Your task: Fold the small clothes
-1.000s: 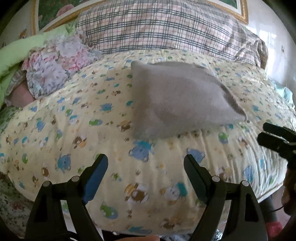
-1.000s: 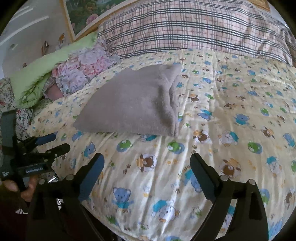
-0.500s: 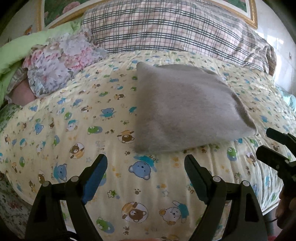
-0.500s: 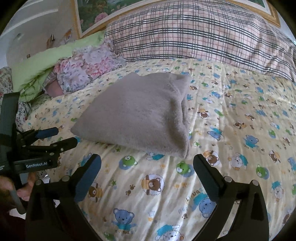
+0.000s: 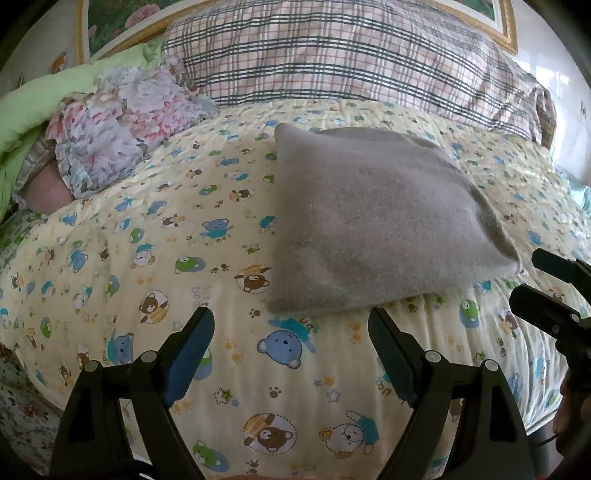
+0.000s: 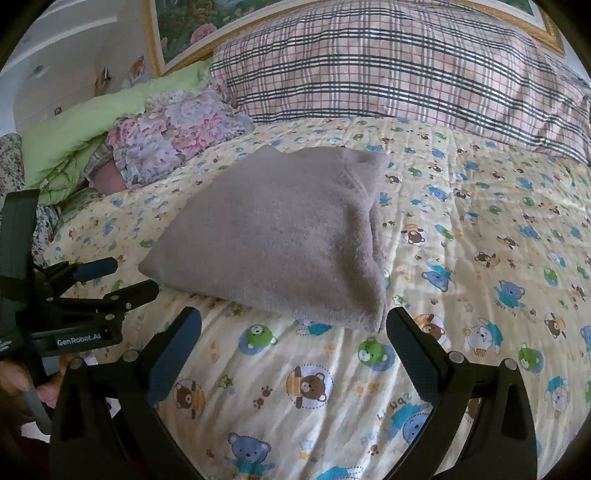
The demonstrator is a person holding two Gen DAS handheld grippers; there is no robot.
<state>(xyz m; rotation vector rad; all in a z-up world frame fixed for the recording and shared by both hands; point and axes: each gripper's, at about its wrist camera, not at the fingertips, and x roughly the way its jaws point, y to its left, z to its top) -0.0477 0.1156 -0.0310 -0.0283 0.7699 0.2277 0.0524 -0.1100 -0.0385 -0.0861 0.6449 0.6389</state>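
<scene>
A grey fleece garment [image 5: 373,221] [image 6: 280,236] lies folded into a thick square on the yellow bear-print quilt [image 5: 147,240] [image 6: 480,240]. My left gripper [image 5: 291,325] stands open just short of the garment's near edge, nothing between its fingers. My right gripper [image 6: 293,325] is open too, its jaws wide, hovering before the garment's near right corner without touching it. Each gripper shows in the other's view: the right one [image 5: 543,291] at the right edge, the left one [image 6: 110,280] at the left, held by a hand [image 6: 14,384].
A plaid pillow [image 5: 351,59] [image 6: 406,62] lies across the head of the bed. A floral cloth bundle [image 5: 118,122] [image 6: 170,136] and a green blanket [image 6: 85,129] sit at the far left. A framed picture [image 6: 192,26] hangs behind. The quilt's near edge drops off below the grippers.
Both grippers have edged closer to the folded grey garment, which now looks larger in both views. The garment itself has not moved.
</scene>
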